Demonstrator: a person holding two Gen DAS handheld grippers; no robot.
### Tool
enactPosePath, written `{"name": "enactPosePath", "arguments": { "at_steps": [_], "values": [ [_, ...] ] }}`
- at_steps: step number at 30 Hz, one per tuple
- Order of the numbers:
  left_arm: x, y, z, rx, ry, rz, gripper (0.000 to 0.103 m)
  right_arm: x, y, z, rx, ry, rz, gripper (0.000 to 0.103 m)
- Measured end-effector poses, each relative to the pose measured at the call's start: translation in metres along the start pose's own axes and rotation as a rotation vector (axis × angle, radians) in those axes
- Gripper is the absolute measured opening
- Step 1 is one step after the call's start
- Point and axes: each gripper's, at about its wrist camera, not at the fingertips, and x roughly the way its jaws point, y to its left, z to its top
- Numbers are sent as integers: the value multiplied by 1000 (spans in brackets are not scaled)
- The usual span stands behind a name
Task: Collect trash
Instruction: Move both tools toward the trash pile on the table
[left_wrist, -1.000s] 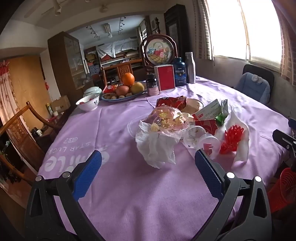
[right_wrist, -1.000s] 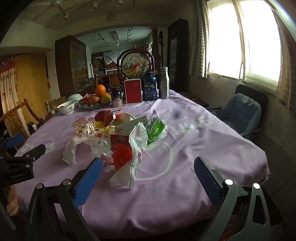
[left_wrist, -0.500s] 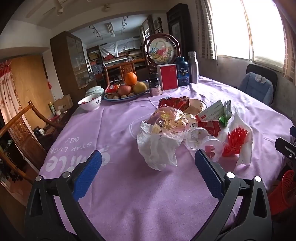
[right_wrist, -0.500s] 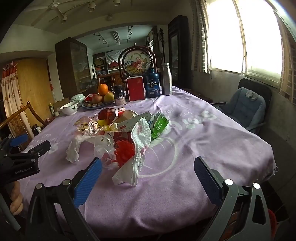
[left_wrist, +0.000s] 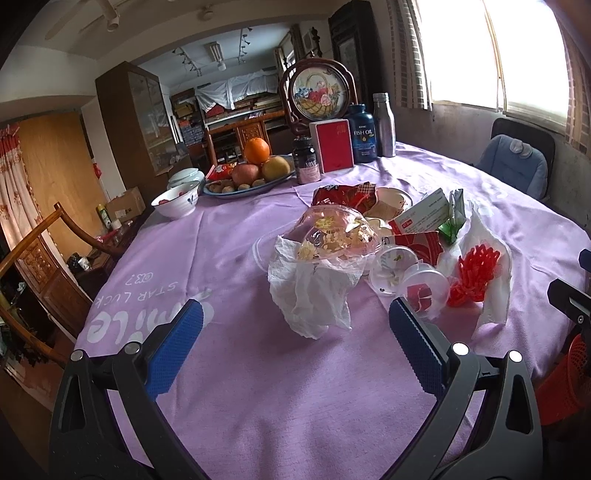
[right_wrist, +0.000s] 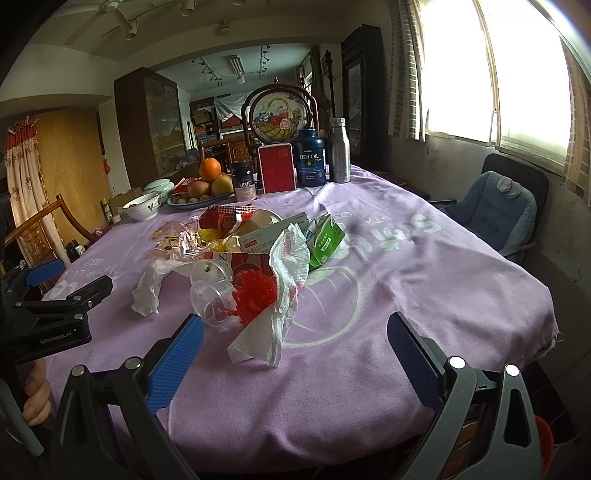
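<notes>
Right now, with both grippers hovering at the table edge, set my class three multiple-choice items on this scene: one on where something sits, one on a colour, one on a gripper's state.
1. Where is the orange?
A. on top of the fruit in the fruit plate
B. inside the white bowl
C. on the blue chair

2. What colour is the tablecloth?
A. green
B. purple
C. white

3. How is the left gripper?
A. shut on a tissue
B. shut on nothing
C. open, holding nothing

Answers: 1 A, since the orange rests on the other fruit in the plate. 2 B, since the cloth is purple with white lettering. 3 C, since its blue pads stand wide apart, short of the crumpled tissue.
</notes>
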Motion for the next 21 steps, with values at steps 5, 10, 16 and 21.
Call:
{"name": "enactPosePath", "arguments": {
  "at_steps": [5,10,16,21],
  "values": [
    [1,0,0,1,5,-2,97,1,0,-1,3,2,1,97],
    [3,0,-1,0,9,-4,97,2,0,-1,3,4,1,97],
    [5,0,-2,-1,14,-7,97,4,0,-2,12,11,8,97],
    [8,-1,-2,0,17,-8,97,7,-1,-2,13,16,7,97]
  ]
}}
